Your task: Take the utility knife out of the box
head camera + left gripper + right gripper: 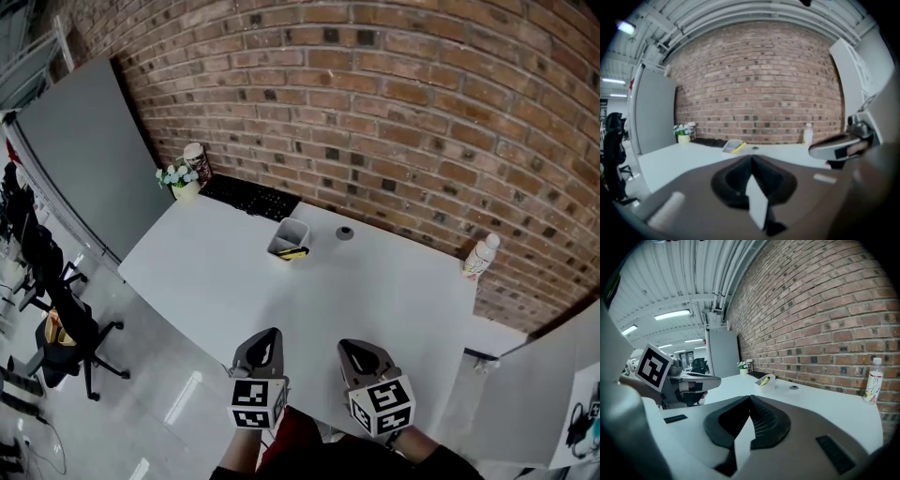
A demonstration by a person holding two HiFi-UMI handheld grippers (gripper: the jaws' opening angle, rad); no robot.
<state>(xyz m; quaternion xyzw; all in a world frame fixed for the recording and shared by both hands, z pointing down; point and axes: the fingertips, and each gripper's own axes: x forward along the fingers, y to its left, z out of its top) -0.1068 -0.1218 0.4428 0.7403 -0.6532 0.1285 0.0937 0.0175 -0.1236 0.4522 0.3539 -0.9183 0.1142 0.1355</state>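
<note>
A rough red-brown brick wall [394, 103] is seen behind one broad, smooth white table [375, 309] with a rounded corner. One flat grey panel [84, 159] stands at the left. One black keyboard [248, 197] is laid along the wall.

Two grippers are held side by side over the near edge of the table, each with one marker cube. The left gripper [270, 336] and the right gripper [349, 347] are both clenched, with the dark ribbed pads pressed together on nothing.

One small white rectangular box [287, 236] is placed near the far side, well apart from both grippers. One yellow utility knife [295, 253] is seen in it, at the nearer end. One white-capped bottle [479, 256] stands at the right, and one small flowerpot [182, 180] at the left corner.
</note>
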